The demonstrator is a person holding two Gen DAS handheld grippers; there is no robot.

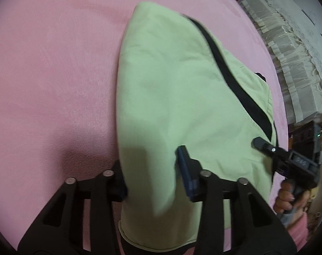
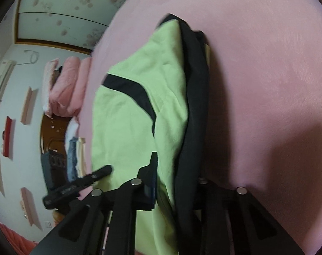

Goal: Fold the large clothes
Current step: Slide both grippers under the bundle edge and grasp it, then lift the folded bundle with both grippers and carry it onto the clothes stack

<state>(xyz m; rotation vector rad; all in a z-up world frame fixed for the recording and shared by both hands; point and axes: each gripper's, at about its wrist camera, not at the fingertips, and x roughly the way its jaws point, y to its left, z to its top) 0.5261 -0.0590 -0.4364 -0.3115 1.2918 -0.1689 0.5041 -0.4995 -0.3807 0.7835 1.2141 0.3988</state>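
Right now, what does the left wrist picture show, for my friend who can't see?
A light green garment with a black stripe lies on a pink bed. The left gripper straddles its near edge; the right gripper touches its right side.

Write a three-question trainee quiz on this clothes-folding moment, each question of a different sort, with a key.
1. True or false: the green garment lies on a pink bed cover.
2. Multiple choice: the stripe running across the garment is (A) white, (B) black, (C) red.
3. Fill in: in the left wrist view, fabric passes between the fingers of the left gripper, while the right gripper reaches in from the ____ side of the picture.

Key:
1. True.
2. B.
3. Right.
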